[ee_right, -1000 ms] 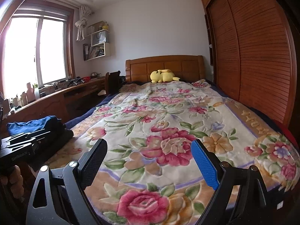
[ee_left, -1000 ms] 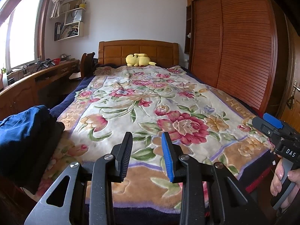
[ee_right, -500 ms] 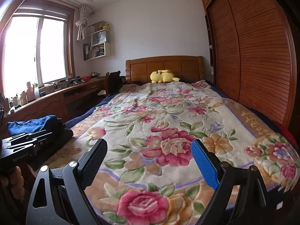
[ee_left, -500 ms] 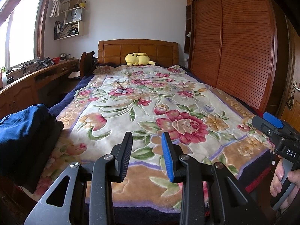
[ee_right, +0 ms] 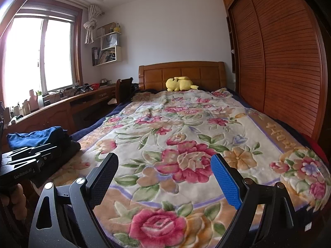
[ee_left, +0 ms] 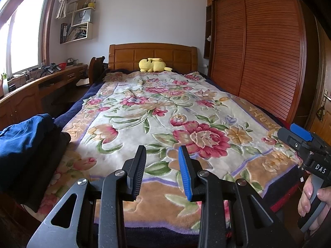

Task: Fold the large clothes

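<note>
A pile of clothes with a blue garment on top lies on the near left corner of the bed; it also shows in the right wrist view. Dark garments lie under it. My left gripper is held above the foot of the bed, jaws a narrow gap apart and empty. My right gripper is wide open and empty above the foot of the bed. Each gripper shows at the edge of the other's view: the right gripper and the left gripper.
The bed carries a floral blanket with a yellow plush toy at the wooden headboard. A wooden desk and chair run along the left under the window. A slatted wardrobe lines the right side.
Both grippers have hardly moved; the left view has shifted very slightly. Both stay empty.
</note>
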{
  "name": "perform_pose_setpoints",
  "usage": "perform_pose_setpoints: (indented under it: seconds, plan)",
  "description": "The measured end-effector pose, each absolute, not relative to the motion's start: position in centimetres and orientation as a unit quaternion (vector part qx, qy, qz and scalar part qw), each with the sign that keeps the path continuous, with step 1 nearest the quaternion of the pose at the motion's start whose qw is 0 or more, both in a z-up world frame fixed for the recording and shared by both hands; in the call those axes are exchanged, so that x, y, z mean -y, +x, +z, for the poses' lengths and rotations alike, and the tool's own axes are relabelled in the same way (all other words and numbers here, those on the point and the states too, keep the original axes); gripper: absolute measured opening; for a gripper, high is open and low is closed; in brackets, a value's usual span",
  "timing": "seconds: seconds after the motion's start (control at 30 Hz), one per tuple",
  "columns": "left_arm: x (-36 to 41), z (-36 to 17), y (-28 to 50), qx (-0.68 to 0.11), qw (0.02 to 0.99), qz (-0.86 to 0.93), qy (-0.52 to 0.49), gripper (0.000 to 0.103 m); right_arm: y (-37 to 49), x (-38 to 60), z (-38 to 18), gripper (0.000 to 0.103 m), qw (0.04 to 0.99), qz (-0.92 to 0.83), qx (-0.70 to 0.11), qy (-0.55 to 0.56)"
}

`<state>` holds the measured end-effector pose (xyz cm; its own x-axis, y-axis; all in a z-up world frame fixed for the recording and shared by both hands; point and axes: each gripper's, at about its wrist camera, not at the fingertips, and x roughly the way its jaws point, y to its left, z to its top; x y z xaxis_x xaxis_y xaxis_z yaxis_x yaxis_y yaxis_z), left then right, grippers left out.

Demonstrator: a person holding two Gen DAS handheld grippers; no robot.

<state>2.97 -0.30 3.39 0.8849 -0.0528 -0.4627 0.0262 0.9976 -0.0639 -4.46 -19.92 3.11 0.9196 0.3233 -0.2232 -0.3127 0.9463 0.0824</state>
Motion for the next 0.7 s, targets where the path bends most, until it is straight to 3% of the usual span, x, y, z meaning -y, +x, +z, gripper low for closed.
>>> perform_pose_setpoints:
  seconds: [0.7]
  plan:
    - [0.20,3.33,3.03,-0.240,0.970,-0.019,-0.027,0.033,-4.20,20.56,3.15,0.092,0.978,0.167,-0.121,0.023]
